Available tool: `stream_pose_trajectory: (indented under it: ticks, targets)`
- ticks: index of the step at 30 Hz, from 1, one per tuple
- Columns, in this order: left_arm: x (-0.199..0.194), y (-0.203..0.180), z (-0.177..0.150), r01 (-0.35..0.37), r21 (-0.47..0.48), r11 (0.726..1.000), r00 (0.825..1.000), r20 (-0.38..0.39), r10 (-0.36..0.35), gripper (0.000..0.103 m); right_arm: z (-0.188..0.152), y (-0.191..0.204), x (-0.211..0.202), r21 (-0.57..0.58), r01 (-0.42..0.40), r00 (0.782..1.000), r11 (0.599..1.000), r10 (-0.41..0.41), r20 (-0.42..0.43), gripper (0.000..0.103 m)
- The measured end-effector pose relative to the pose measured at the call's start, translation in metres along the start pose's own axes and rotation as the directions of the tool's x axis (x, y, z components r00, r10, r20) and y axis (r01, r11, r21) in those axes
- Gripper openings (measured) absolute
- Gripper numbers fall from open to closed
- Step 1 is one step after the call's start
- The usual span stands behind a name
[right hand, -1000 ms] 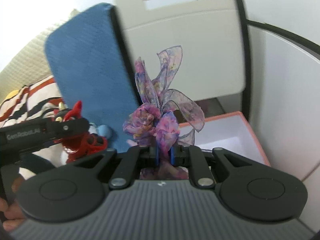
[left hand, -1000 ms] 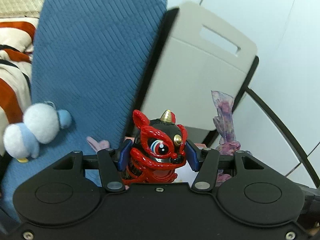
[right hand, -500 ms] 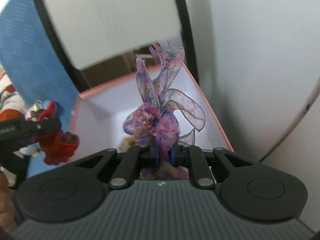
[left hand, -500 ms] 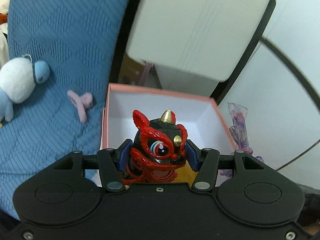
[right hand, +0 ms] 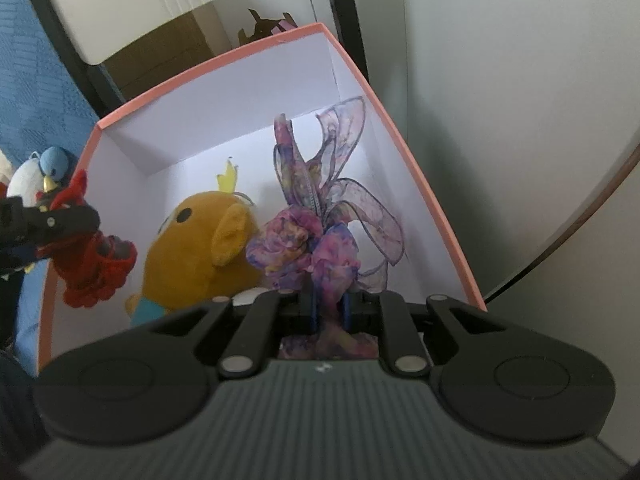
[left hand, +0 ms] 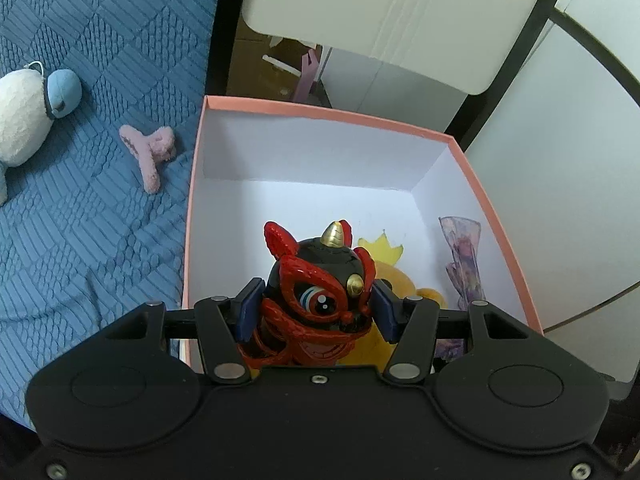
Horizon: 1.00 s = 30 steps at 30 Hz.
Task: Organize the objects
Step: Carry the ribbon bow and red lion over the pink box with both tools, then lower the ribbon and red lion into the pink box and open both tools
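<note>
pink box (left hand: 328, 114) holding bear plush (right hand: 196, 256), left fingers (left hand: 249, 308) clamping lion toy (left hand: 316, 300), right fingers (right hand: 310, 312) clamping ribbon scrunchie (right hand: 316, 252)

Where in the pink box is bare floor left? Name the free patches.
Pink box: floor is bare along the far wall and the left wall beside the lion toy. Crowded near the front right: bear plush and purple ribbon bow.

Blue quilted bedspread (left hand: 100, 240), pink hair claw (left hand: 149, 151), white-and-blue plush (left hand: 28, 120), pink-rimmed box (left hand: 192, 216) beside them.
</note>
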<state>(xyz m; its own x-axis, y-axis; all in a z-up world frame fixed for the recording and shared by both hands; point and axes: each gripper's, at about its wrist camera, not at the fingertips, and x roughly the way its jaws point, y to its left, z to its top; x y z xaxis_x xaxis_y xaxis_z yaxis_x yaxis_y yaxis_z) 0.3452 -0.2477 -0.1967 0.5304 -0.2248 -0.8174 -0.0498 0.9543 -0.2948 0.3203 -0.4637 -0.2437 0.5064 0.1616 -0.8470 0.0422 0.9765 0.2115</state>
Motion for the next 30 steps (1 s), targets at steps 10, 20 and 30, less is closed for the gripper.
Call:
stream_pose_trajectory:
  ticks: [10, 20, 30]
  targets:
    - [-0.022, -0.014, 0.001, -0.014, 0.104, 0.994, 0.999, 0.032, 0.011, 0.081, 0.012, 0.002, -0.014, 0.003, -0.036, 0.998, 0.999, 0.035, 0.053, 0.063]
    - [-0.086, -0.005, 0.007, 0.071, 0.093, 0.993, 0.988, 0.131, -0.083, 0.081, 0.022, 0.023, -0.081, 0.025, -0.068, 0.982, 0.997, 0.063, 0.177, 0.084]
    - [-0.169, 0.018, 0.016, 0.131, 0.113, 0.985, 0.954, 0.255, -0.156, 0.088, 0.022, 0.068, -0.142, -0.021, -0.101, 0.956, 0.995, 0.103, 0.275, 0.084]
